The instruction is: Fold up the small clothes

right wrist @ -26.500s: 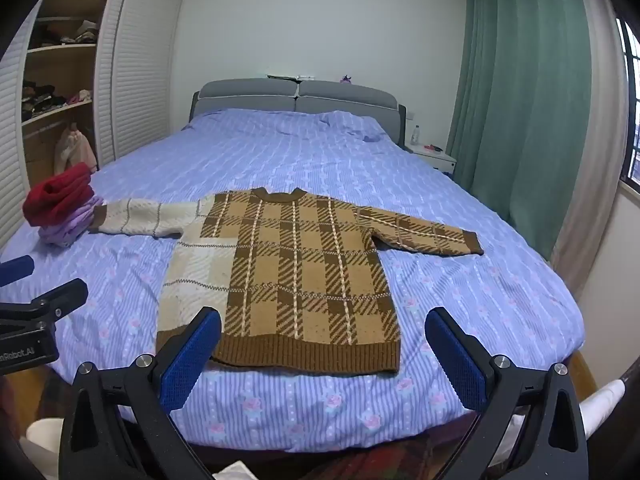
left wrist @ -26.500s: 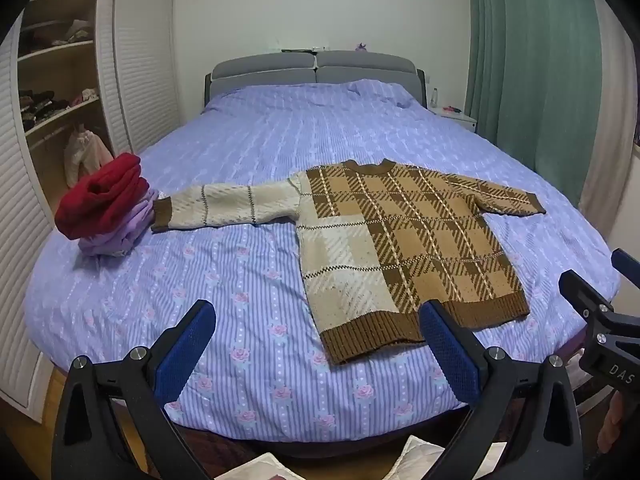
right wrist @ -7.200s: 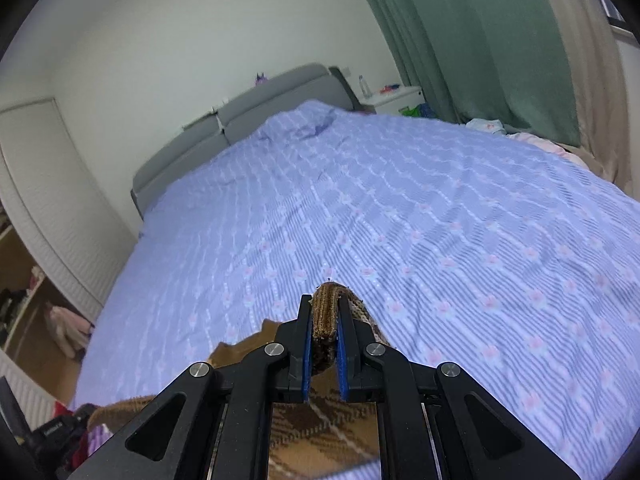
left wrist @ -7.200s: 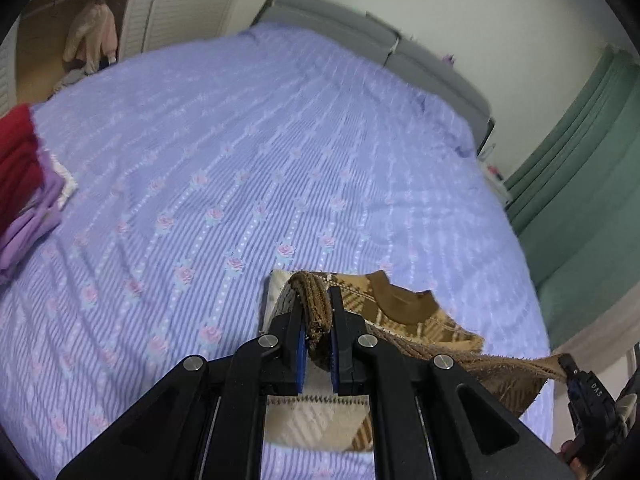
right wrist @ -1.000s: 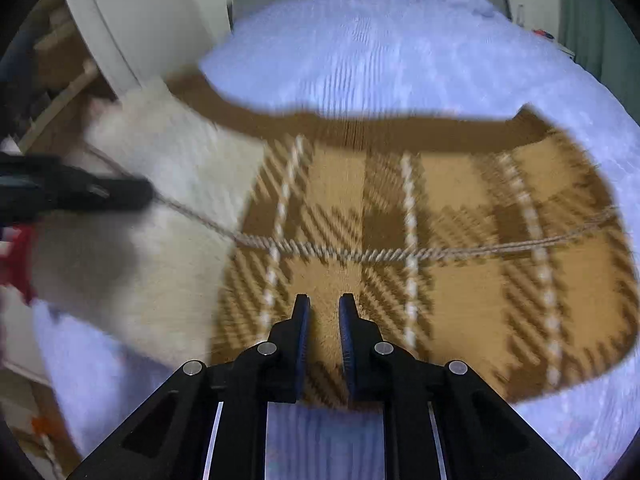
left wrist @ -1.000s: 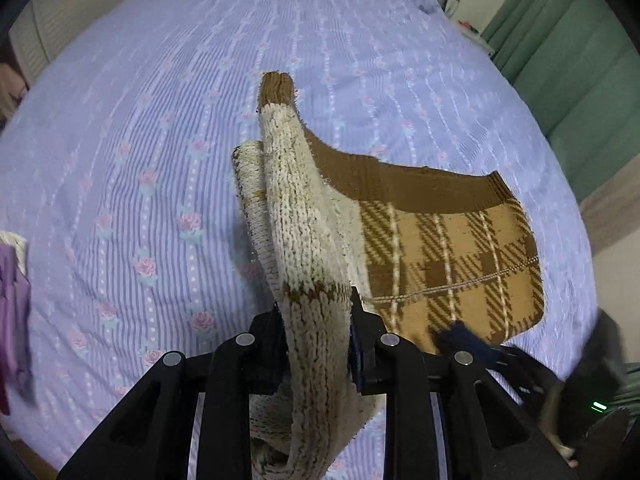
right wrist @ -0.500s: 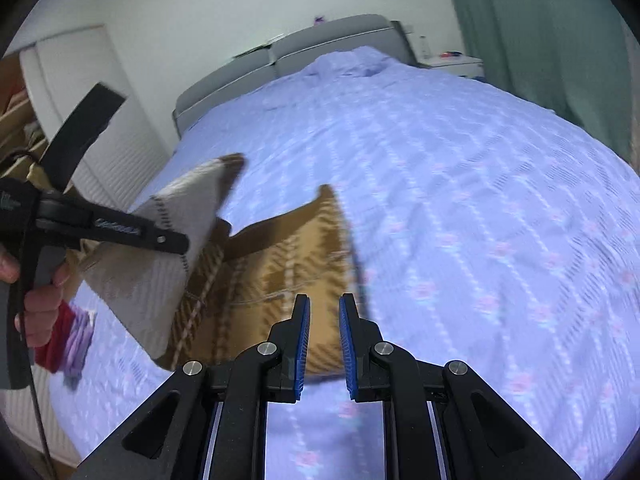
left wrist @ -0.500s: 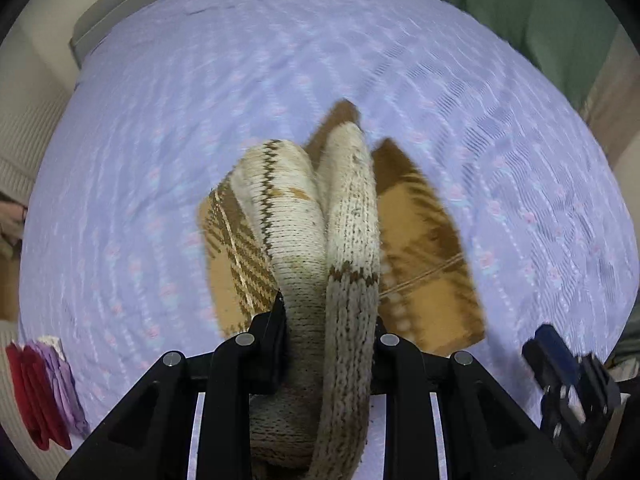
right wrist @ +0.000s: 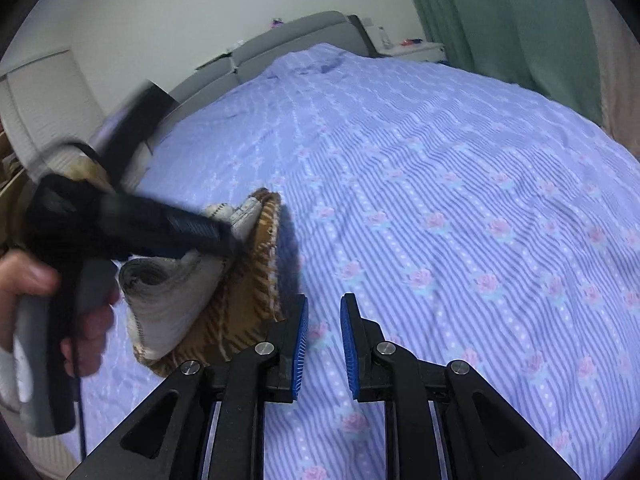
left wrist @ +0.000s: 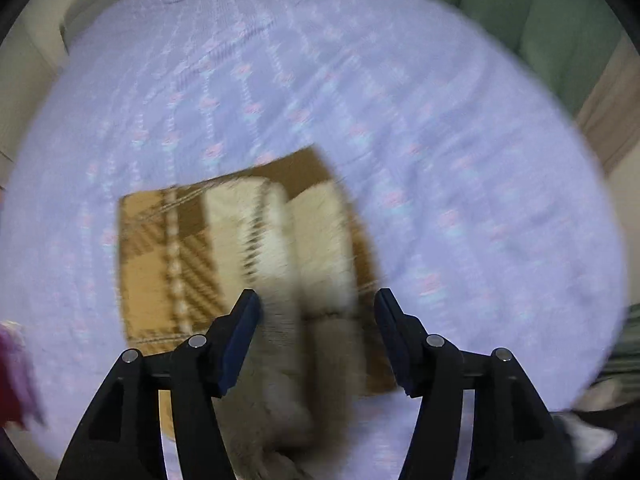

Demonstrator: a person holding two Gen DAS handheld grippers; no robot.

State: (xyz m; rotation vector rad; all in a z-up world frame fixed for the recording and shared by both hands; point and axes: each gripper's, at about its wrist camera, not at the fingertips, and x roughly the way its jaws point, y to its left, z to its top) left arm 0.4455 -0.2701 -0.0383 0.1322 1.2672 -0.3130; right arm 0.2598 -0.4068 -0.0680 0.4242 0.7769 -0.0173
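Note:
The brown and cream plaid sweater [left wrist: 192,248] lies folded into a small rectangle on the purple bedspread, its cream part [left wrist: 320,240] draped over the top. My left gripper [left wrist: 316,320] hovers just above it with the jaws wide apart and the cream fabric loose between them; the view is blurred. In the right wrist view the sweater [right wrist: 224,300] lies at the left under the left gripper [right wrist: 224,240]. My right gripper [right wrist: 323,340] is slightly open and empty over bare bedspread to the sweater's right.
The bedspread [right wrist: 460,220] covers the whole bed. A grey headboard [right wrist: 288,40] is at the far end and green curtains [right wrist: 500,12] hang on the right. A red and purple clothes pile [left wrist: 12,376] sits at the left edge.
My left gripper has opened and let go of the cream fold, which now rests on the sweater. My right gripper has opened slightly and stays to the sweater's right.

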